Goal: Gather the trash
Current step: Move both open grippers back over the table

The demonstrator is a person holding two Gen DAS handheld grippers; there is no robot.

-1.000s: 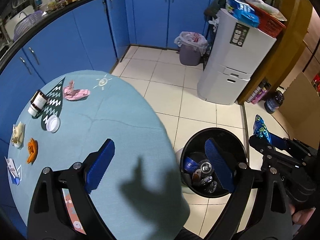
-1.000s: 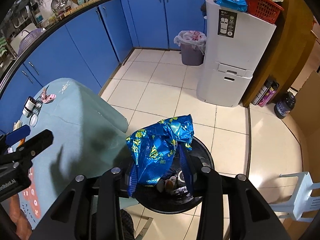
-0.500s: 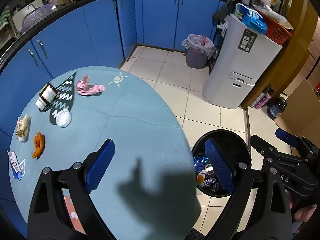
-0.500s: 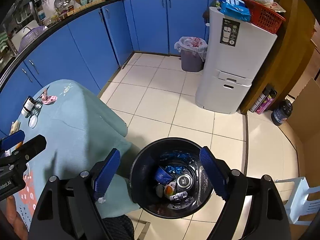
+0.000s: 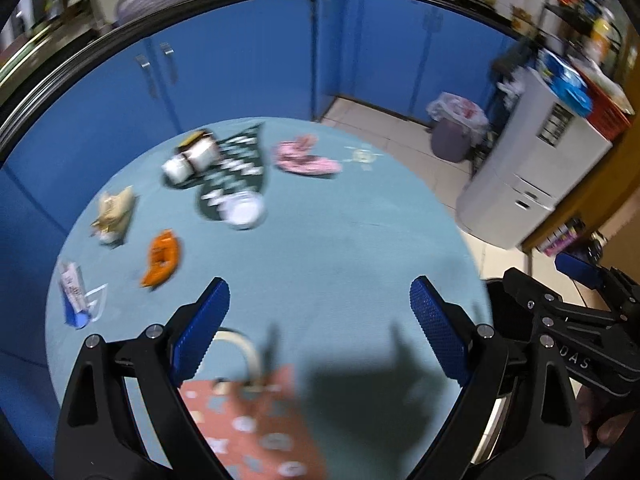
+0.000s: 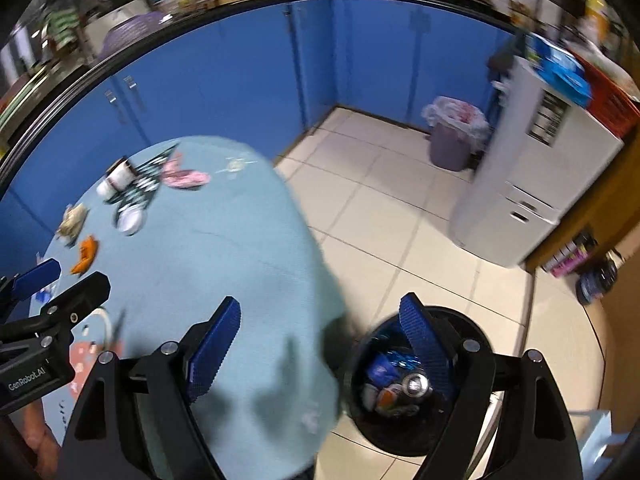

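A round table under a light-blue cloth (image 5: 340,240) carries scattered trash: a pink wrapper (image 5: 306,158), a tipped jar (image 5: 192,158), a white lid (image 5: 244,212), a beige crumpled wrapper (image 5: 114,210), an orange wrapper (image 5: 162,256) and a blue-white packet (image 5: 76,296). My left gripper (image 5: 320,300) hovers open above the near part of the table, empty. My right gripper (image 6: 320,312) is open and empty too, straddling the table edge and the black bin (image 6: 472,324). A blue foil bag (image 6: 396,358) and cans lie in that bin.
A pink dotted bag with a pale handle (image 5: 256,432) lies on the table near me. Blue cabinets ring the room. A white drawer unit (image 6: 540,184) and a grey bin with a white liner (image 6: 456,140) stand on the tiled floor at the right.
The right gripper's jaws opened and the blue foil bag dropped from them into the black bin. Both grippers then swung left from the bin toward the table.
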